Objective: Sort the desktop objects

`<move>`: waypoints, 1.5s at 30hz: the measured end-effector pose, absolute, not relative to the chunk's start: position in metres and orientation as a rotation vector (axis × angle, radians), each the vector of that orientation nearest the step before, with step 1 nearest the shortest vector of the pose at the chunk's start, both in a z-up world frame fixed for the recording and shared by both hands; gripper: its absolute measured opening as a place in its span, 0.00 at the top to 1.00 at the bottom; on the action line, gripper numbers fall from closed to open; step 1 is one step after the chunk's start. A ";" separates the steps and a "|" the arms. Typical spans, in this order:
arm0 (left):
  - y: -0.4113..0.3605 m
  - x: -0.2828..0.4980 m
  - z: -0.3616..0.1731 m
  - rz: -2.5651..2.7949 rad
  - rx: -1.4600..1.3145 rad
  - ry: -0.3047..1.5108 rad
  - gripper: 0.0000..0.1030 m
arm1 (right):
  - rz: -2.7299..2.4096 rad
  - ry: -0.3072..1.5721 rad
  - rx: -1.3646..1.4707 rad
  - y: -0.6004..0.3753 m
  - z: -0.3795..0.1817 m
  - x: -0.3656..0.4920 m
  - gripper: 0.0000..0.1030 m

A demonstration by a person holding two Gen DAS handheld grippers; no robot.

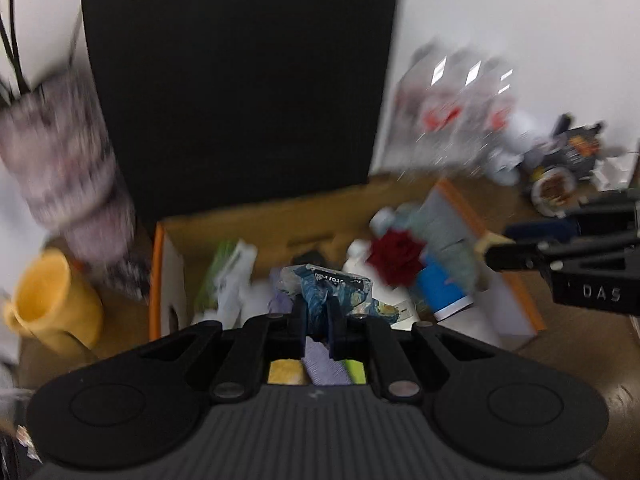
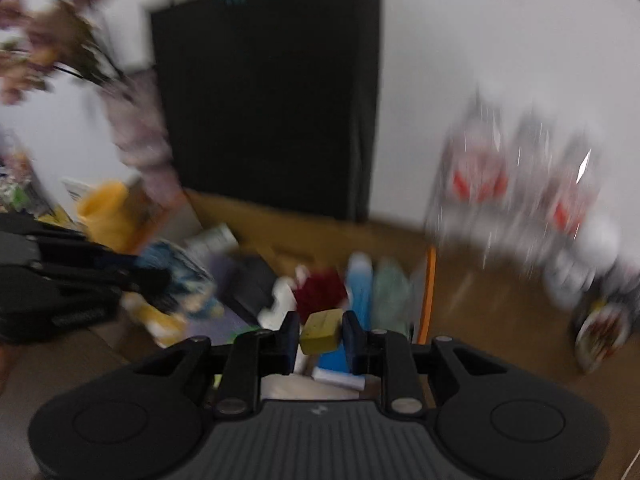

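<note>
My left gripper point(image 1: 316, 312) is shut on a blue patterned packet point(image 1: 332, 292) and holds it above an open cardboard box point(image 1: 256, 216). The box holds a dark red flower point(image 1: 396, 256), a blue and white carton point(image 1: 444, 284), a white bottle and other items. My right gripper point(image 2: 321, 330) is shut on a small yellow block point(image 2: 322, 330), also above the box point(image 2: 256, 224). It shows in the left wrist view point(image 1: 492, 246) at the right, over the box's right wall. My left gripper with the packet shows in the right wrist view point(image 2: 160, 280) at the left. Both views are blurred.
A yellow cup point(image 1: 52, 304) stands left of the box beside a tall patterned vase point(image 1: 68, 176) with flowers. A black panel point(image 1: 240, 80) rises behind the box. Shiny packaged bottles point(image 2: 520, 184) and a small round tin point(image 2: 600, 328) sit on the wooden desk to the right.
</note>
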State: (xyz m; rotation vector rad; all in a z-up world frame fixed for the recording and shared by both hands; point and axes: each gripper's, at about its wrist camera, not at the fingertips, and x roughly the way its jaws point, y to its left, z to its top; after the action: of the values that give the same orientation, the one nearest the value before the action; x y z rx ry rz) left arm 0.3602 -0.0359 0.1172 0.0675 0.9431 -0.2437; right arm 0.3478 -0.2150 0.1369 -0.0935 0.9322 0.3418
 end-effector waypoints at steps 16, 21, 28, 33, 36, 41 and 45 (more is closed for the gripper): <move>0.031 0.401 0.120 -0.069 0.003 0.998 0.34 | 0.229 1.074 0.062 -0.232 0.111 0.408 0.19; 0.023 0.373 0.127 -0.091 -0.002 1.016 0.30 | 0.257 1.111 0.053 -0.231 0.124 0.382 0.19; 0.015 0.274 0.143 -0.118 -0.010 0.942 0.21 | 0.352 1.039 0.067 -0.230 0.150 0.295 0.19; 0.014 0.168 0.125 -0.140 -0.079 0.855 0.16 | 0.370 0.942 0.145 -0.229 0.148 0.200 0.18; 0.018 0.099 0.097 -0.123 -0.168 0.817 0.12 | 0.401 0.886 0.209 -0.226 0.132 0.131 0.18; 0.025 0.010 0.059 -0.042 -0.160 0.709 0.11 | 0.322 0.755 0.120 -0.214 0.093 0.027 0.17; 0.022 -0.021 0.045 0.002 -0.109 0.624 0.06 | 0.225 0.698 -0.009 -0.204 0.062 -0.010 0.17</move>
State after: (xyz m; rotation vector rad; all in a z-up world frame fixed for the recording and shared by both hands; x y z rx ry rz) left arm -0.0213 0.0224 0.0445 -0.1086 0.6244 0.0017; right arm -0.0097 -0.2036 0.0618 -0.0089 0.6983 0.2245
